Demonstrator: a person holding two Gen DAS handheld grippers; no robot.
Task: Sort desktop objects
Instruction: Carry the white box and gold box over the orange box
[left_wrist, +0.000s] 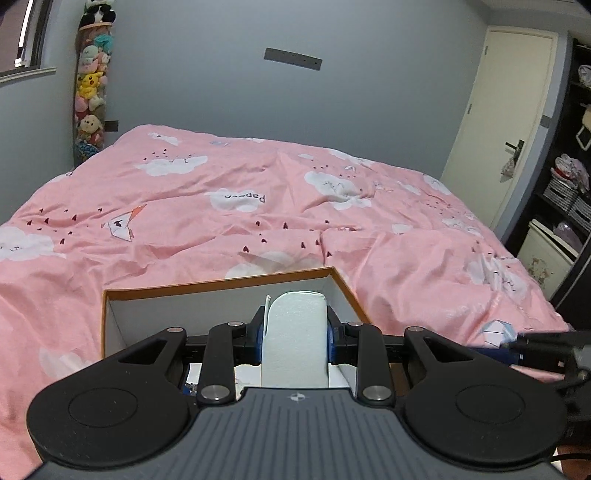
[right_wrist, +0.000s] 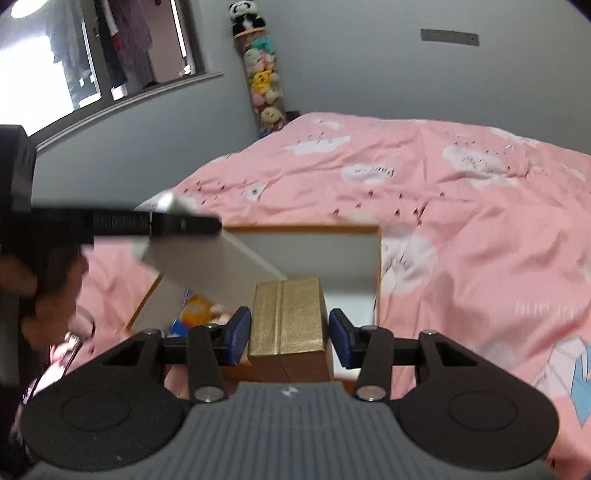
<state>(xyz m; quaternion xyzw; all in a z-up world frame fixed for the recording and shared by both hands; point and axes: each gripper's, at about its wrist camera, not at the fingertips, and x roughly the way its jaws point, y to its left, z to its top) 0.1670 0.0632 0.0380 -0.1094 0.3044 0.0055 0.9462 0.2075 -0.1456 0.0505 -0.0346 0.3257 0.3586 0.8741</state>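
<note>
Two grippers are engaged over the orange-rimmed box on the pink bed. A flat white slab is clamped by the left gripper above the box's opening, presumably for dropping in. A gold box sits between the right gripper's pads; contact on the right side cannot be told, so grasp is uncertain.
</note>
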